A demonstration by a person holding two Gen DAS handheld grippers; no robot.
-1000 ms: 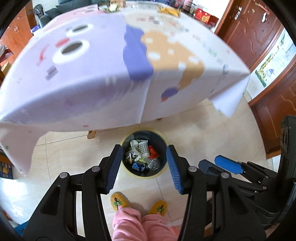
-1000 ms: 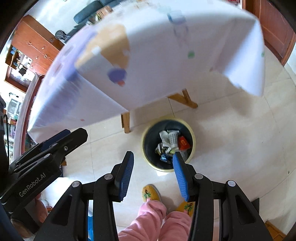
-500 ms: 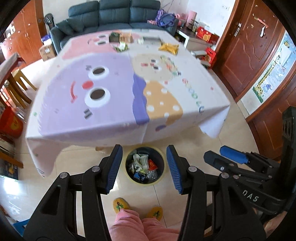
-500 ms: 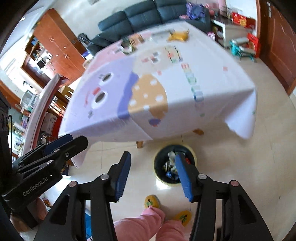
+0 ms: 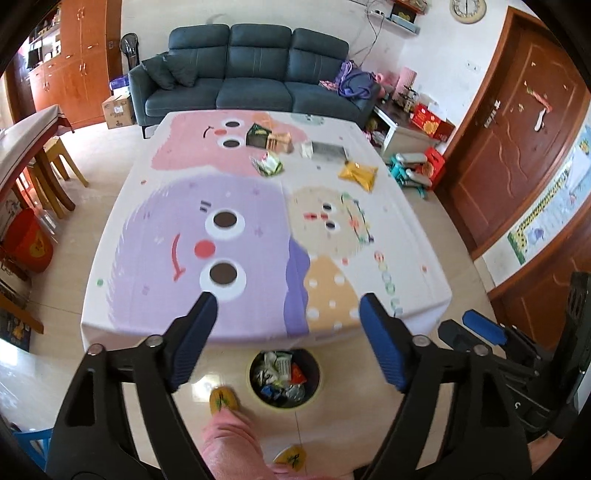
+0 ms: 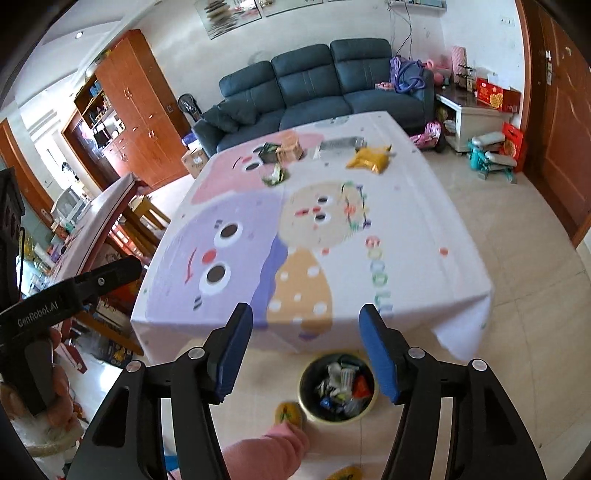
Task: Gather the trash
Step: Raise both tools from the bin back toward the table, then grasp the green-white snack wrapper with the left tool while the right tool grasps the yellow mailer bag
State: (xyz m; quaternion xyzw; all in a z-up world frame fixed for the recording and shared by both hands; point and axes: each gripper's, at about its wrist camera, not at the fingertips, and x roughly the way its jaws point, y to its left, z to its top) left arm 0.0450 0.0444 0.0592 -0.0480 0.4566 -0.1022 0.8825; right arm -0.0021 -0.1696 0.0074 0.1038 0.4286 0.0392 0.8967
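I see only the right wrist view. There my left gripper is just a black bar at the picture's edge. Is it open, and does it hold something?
Observer: In the left wrist view the left gripper is open and holds nothing.
Operator: Thank you. My view is cut off on the wall to the right of the sofa. Does something hang there?
Observer: Yes, a round wall clock hangs high up, near the top edge of the left wrist view.
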